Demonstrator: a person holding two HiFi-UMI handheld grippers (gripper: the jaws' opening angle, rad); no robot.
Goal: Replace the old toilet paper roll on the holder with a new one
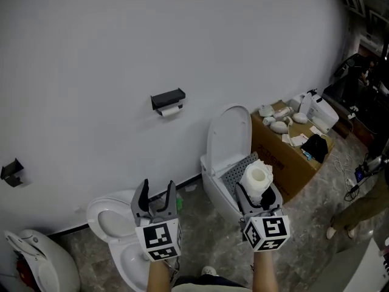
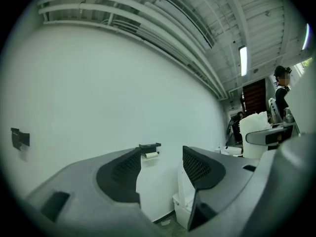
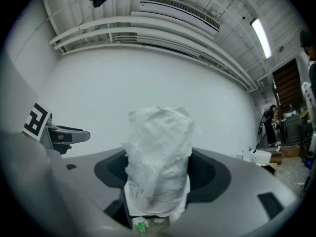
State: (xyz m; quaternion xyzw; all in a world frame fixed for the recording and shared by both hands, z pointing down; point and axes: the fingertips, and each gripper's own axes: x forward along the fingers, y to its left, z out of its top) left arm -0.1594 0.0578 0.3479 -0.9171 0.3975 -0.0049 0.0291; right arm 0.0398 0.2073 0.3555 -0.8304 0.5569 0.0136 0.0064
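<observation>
Holder roll [image 1: 170, 111] too small, I can't judge paper left. Left fixture [image 1: 33, 263] cut by edge. Person [image 1: 364, 208] mostly out of frame.

White roll [image 1: 258, 178], black holder [image 1: 168, 98], brown box [image 1: 283, 157]

Light: even, fairly bright indoor light from a ceiling lamp [image 2: 243, 60], seen in both gripper views.
Colour: the wall [image 1: 182, 41] is flat white in the head view and greenish grey in the gripper views.
Shadows: soft and faint; the head view darkens at its right edge.
Glare: the lamp is blown out (no detail inside).
Distortion: the gripper views are fisheye, ringed in black, with the ceiling beams [image 3: 123, 32] bent.
Focus: jaws close to the lens look soft; the roll [image 3: 159, 157] is crisp.
</observation>
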